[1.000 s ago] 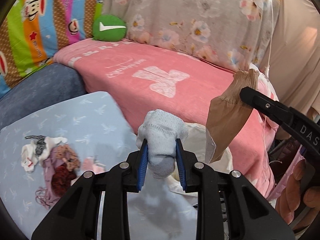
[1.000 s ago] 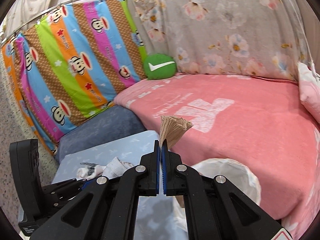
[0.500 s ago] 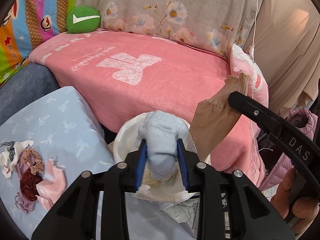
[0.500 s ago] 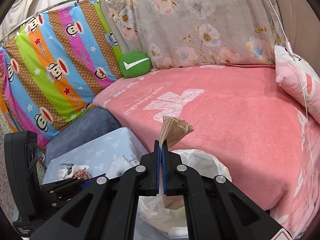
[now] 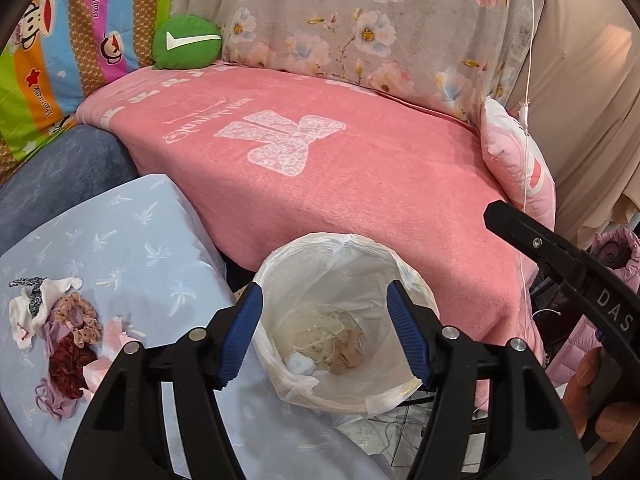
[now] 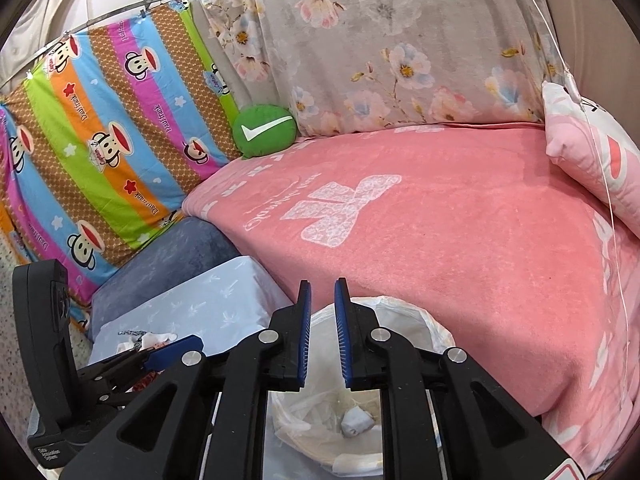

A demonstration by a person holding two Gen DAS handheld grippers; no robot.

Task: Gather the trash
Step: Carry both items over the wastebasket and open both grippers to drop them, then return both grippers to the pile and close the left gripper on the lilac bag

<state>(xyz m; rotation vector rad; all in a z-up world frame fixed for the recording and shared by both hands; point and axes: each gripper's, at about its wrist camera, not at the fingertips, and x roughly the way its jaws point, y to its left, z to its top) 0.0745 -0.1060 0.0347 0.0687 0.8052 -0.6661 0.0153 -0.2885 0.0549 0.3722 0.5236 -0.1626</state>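
My left gripper (image 5: 325, 334) is open and empty, held above a white bag-lined trash bin (image 5: 404, 264). At the bin's bottom lie a pale blue sock (image 5: 301, 364) and a tan stocking (image 5: 347, 354). My right gripper (image 6: 322, 330) is open a little and empty, above the same bin (image 6: 420, 316); the sock (image 6: 357, 426) shows below it. The right gripper's body (image 5: 568, 264) reaches in at the right of the left wrist view. A pile of small cloth scraps and hair ties (image 5: 60, 332) lies on the light blue cloth (image 5: 132, 240) to the left.
A pink blanket (image 5: 340, 168) covers the bed behind the bin. A green round cushion (image 5: 187, 42), a striped monkey-print sheet (image 6: 100, 132), a floral sheet (image 5: 360, 24) and a pink pillow (image 5: 516, 160) surround it. A thin white cord (image 5: 526, 80) hangs at the right.
Both grippers have opened: the left let go of the pale blue sock and the right let go of the tan stocking. Both pieces now lie in the bin.
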